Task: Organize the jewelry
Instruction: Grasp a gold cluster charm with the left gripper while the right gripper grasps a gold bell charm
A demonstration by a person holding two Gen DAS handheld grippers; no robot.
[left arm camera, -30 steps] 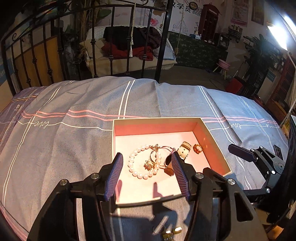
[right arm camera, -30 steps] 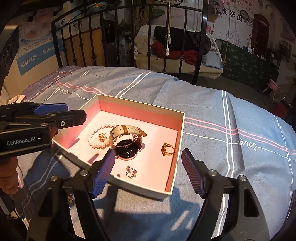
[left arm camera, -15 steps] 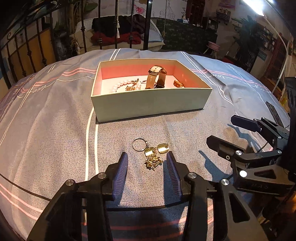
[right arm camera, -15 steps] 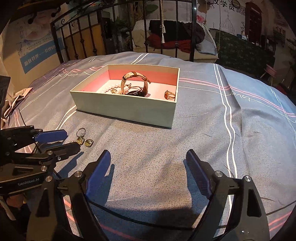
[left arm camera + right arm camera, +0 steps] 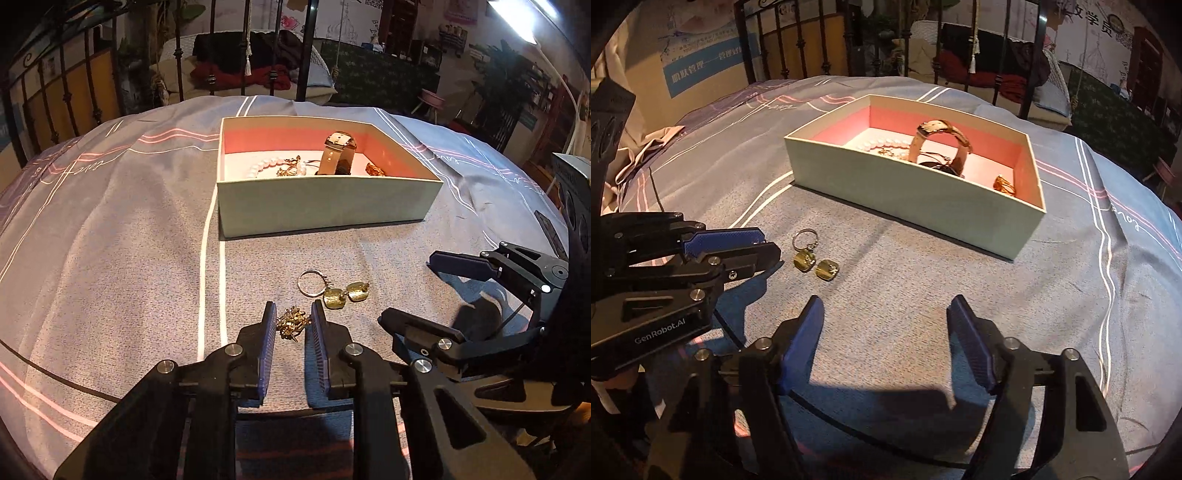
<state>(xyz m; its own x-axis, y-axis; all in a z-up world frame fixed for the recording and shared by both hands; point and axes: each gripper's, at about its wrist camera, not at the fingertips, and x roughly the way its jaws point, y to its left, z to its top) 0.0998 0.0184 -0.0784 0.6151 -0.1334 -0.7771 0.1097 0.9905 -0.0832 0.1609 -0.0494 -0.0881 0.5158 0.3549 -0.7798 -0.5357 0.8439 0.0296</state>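
Narrowed since a moment ago, the left gripper [image 5: 293, 316] now clamps a gold brooch [image 5: 291, 322] on the bedspread [image 5: 110, 240]; its casing reads "GenRobot.AI". Right gripper [image 5: 884, 325] gapes, holding nothing. Beyond, key ring [image 5: 310, 282], then jewelry box [image 5: 325, 203], its wall half-hiding a watch [image 5: 338, 155].

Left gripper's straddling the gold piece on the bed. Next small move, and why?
Probably close the left gripper the rest of the way on the small gold filigree ornament: the ornament lies on the grey bedspread between the narrowed blue pads, though contact is unclear. The open right gripper holds nothing.
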